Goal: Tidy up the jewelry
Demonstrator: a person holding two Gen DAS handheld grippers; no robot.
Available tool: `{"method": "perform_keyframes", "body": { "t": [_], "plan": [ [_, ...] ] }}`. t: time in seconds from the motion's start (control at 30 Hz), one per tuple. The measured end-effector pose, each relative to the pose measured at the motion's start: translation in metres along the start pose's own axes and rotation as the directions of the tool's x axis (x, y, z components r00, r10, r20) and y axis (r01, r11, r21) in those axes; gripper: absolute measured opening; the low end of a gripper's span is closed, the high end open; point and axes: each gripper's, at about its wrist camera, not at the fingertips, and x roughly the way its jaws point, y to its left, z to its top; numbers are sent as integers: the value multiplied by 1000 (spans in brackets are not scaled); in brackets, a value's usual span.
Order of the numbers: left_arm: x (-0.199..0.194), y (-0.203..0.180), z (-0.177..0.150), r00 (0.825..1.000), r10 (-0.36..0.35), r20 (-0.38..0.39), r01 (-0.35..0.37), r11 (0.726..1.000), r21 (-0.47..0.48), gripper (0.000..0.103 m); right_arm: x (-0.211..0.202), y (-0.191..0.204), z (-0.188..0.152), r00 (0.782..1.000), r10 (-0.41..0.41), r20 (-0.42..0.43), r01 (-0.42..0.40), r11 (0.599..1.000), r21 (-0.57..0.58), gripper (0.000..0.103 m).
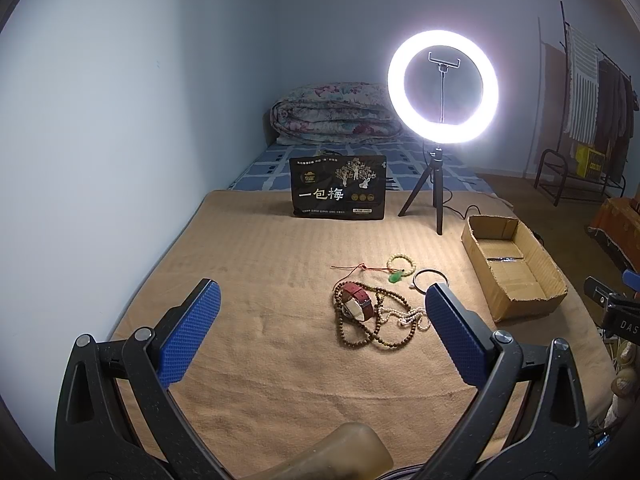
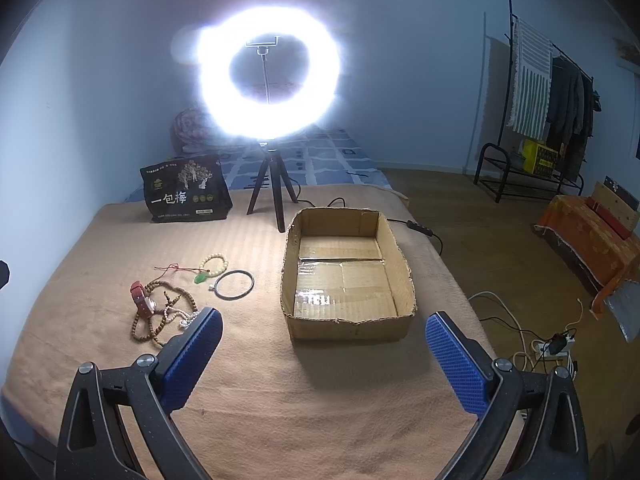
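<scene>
Jewelry (image 1: 376, 312) lies piled on the blanket (image 1: 256, 280) ahead of both level, wide-open, empty grippers (image 1: 322, 330) (image 2: 324, 354).

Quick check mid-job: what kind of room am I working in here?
Most likely a bedroom doubling as a filming spot: a folded floral quilt on a blue checked mattress, a black clothes rack with hanging garments, and a lit ring light on a tripod.

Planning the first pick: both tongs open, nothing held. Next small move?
Probably lower the left tongs onto the red-strapped watch. It lies on top of the brown bead necklace, nearest those tongs, and the cardboard box is still empty.
</scene>
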Motion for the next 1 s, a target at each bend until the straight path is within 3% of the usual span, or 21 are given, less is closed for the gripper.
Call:
{"method": "perform_keyframes", "body": {
  "t": [1.0],
  "plan": [
    [3, -4, 2, 1000, -10, -1, 10, 1000, -6, 103, 1, 0, -1, 1000, -1, -5, 1, 1000, 0, 103]
  ]
}}
